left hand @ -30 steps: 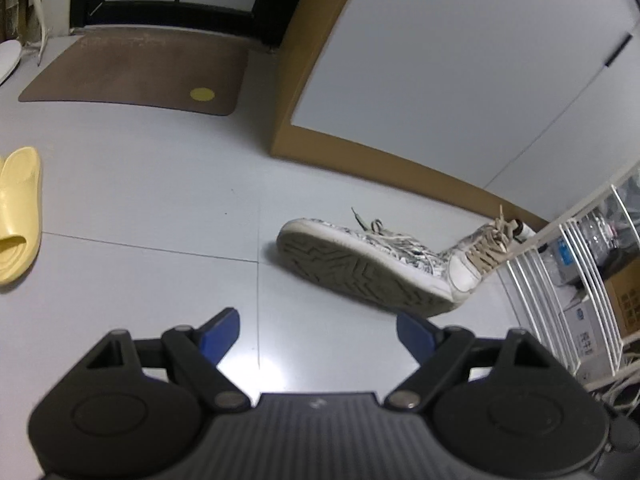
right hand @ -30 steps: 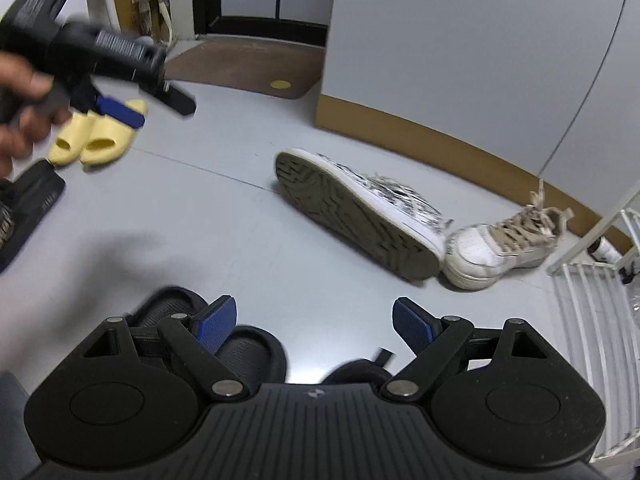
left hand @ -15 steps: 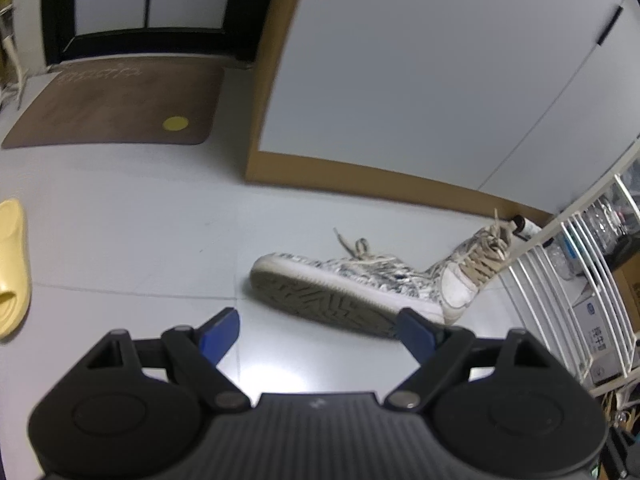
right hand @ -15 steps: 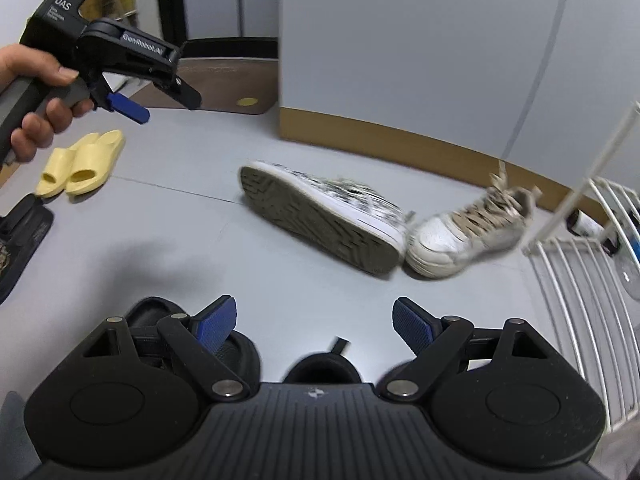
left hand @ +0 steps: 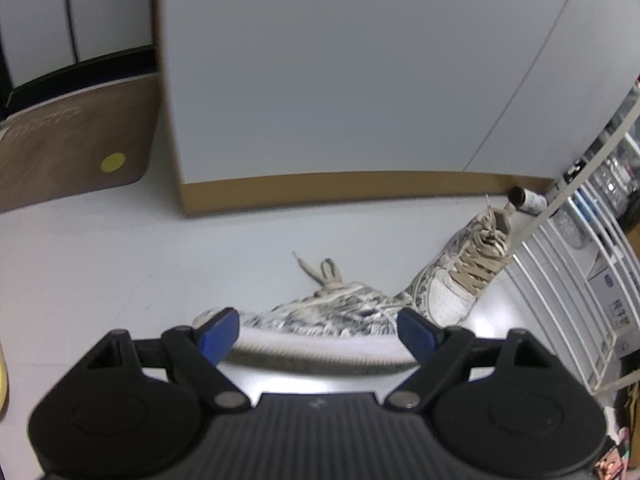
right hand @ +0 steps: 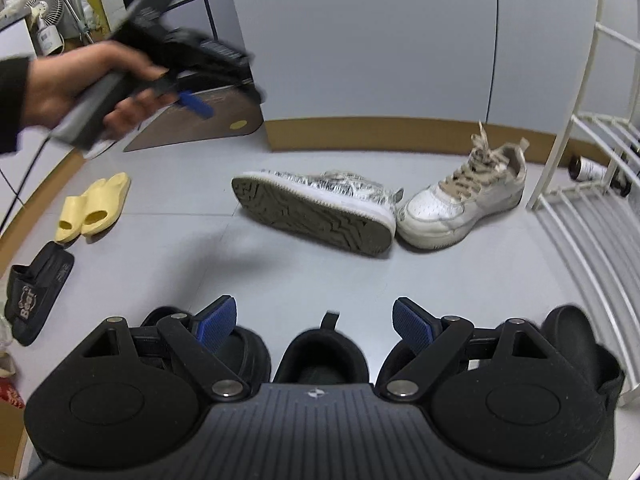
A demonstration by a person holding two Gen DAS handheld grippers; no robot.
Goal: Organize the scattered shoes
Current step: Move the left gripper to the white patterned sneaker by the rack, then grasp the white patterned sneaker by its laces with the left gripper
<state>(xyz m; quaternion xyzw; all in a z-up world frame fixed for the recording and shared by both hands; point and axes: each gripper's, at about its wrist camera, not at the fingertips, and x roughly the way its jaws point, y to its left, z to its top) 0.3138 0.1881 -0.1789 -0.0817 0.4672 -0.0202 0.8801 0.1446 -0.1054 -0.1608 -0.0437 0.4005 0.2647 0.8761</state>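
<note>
Left gripper [left hand: 318, 330] hangs spread wide and empty, the tipped patterned sneaker [left hand: 320, 320] now just beyond its fingertips, nearer than a second ago. Right gripper [right hand: 314, 326] is likewise spread and empty above three black shoes [right hand: 320, 354]. Two sneakers touch toe to toe on the floor [right hand: 180, 264]: the second, white sneaker [right hand: 460, 204] upright beside the wire rack [right hand: 592, 232]. Two yellow slippers [right hand: 94, 208] lie well left.
</note>
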